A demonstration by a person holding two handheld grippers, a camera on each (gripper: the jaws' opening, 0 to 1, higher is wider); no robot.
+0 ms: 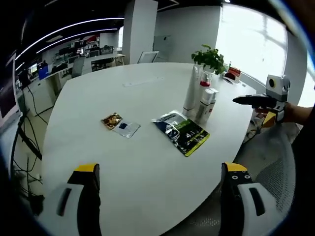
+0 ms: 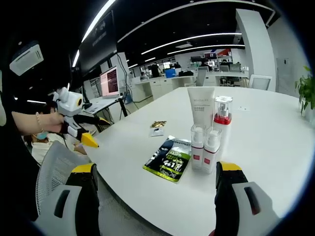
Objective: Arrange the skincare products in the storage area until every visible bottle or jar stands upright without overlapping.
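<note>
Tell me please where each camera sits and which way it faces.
Left gripper view: rides on the left tool, jaws apart, facing across the white table toward the bottles, the green-black packet and two small sachets; the right tool enters at the right.
Right gripper view: rides on the right tool, jaws apart, facing the bottles and packet from the table edge; the left tool and a hand show at the left.
Shared: table, bottles, packet, sachets.
</note>
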